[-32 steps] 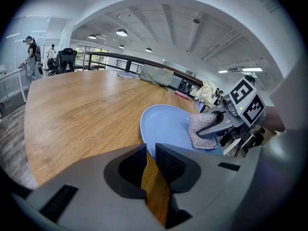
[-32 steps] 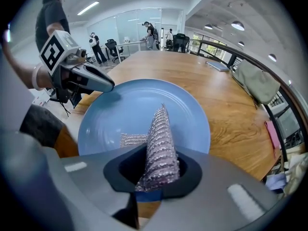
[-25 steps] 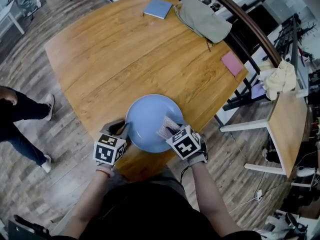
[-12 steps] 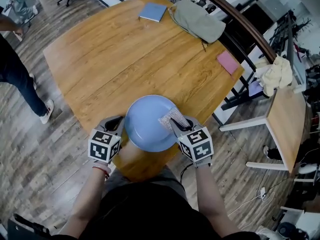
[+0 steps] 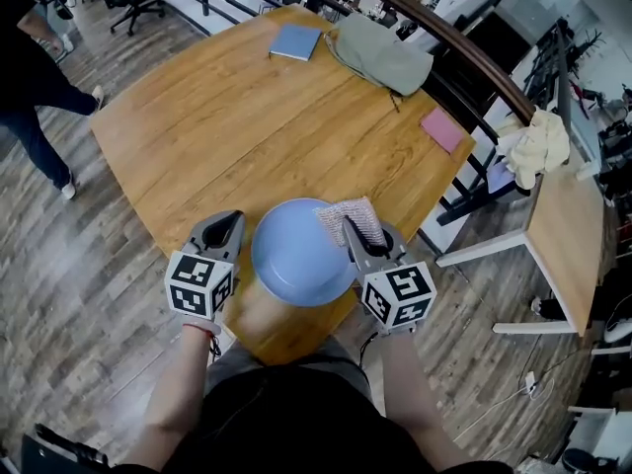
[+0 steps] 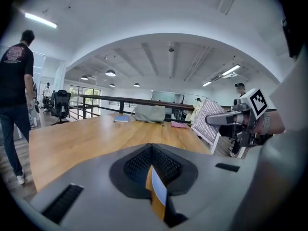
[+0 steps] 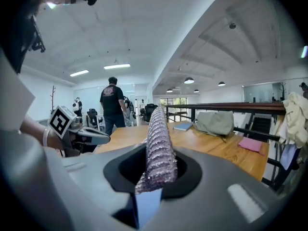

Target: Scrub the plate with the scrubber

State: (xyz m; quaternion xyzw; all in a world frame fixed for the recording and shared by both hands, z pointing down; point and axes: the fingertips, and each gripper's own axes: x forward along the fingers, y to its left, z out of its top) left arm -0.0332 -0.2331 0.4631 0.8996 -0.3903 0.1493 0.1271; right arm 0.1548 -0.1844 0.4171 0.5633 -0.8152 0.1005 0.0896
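A light blue plate (image 5: 296, 260) lies on the wooden table (image 5: 247, 136) close to its near edge. My right gripper (image 5: 354, 230) is shut on a silvery mesh scrubber (image 5: 351, 215), which stands over the plate's far right rim. In the right gripper view the scrubber (image 7: 159, 143) rises upright between the jaws, and a strip of the plate (image 7: 147, 206) shows below. My left gripper (image 5: 231, 221) stands just left of the plate's rim, its jaws together and nothing between their tips. The left gripper view shows the scrubber (image 6: 208, 121) off to the right.
At the table's far end lie a blue notebook (image 5: 295, 41), a grey-green bag (image 5: 380, 52) and a pink pad (image 5: 441, 129). A person (image 5: 30, 77) walks on the floor at far left. A small side table (image 5: 568, 245) with a cloth (image 5: 538, 151) stands to the right.
The right gripper has carried the scrubber from the plate's near right part to its far right rim. The left gripper has come off the plate's left rim. The person at left has walked on.
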